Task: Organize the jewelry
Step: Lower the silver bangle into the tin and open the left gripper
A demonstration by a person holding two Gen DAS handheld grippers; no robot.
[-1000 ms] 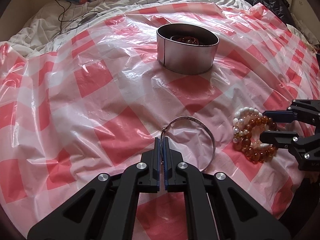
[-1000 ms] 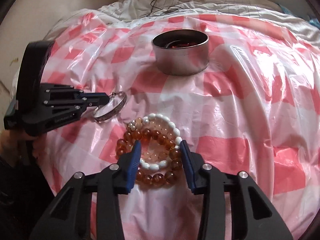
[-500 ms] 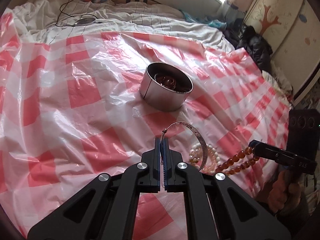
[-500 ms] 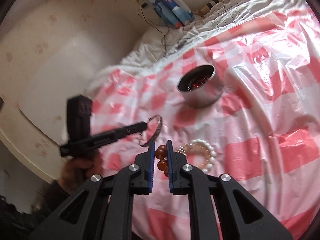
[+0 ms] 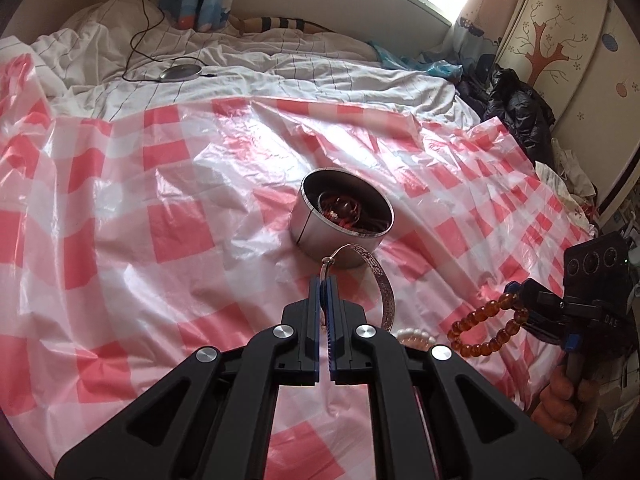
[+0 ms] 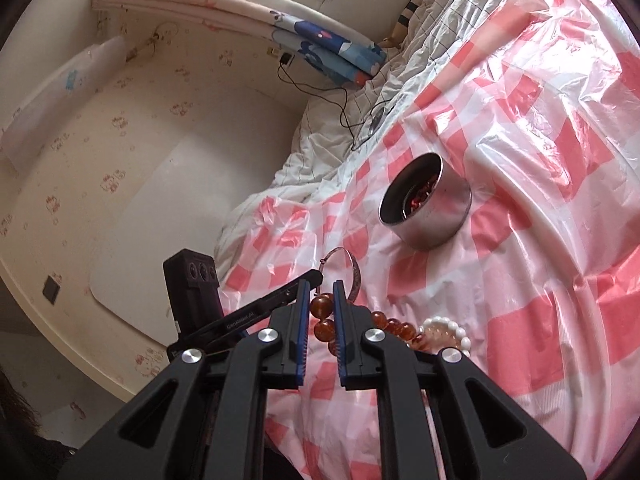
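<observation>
- The left gripper has its jaws pressed together on the thin end of a silver bangle. The bangle is an open metal band with a fine engraved pattern, and it hangs in the air, above the sheet.
- The right gripper had its jaws closing within the last second; they are clamped on an amber bead bracelet. Its beads are round, glossy and brown-orange. In the left wrist view the bracelet hangs as a loop from the right gripper, lifted off the sheet.
- A white bead bracelet lies on the sheet just beside the right gripper. Its beads are small, smooth and like pearls, and some pale peach beads are inside the ring.
- A round metal tin stands upright on the sheet, farther away than both grippers. It has a shiny steel wall, a dark inside and no lid. Inside it lie dark red, glossy pieces of jewelry, but I cannot tell which kind.
- The plastic sheet has red and white squares. It is thin, wrinkled and shiny, and it covers a bed.
- A white quilt with thin dark lines lies behind the sheet. A black cable runs over it to a small round device.
- A hand holds the handle of the right gripper.
</observation>
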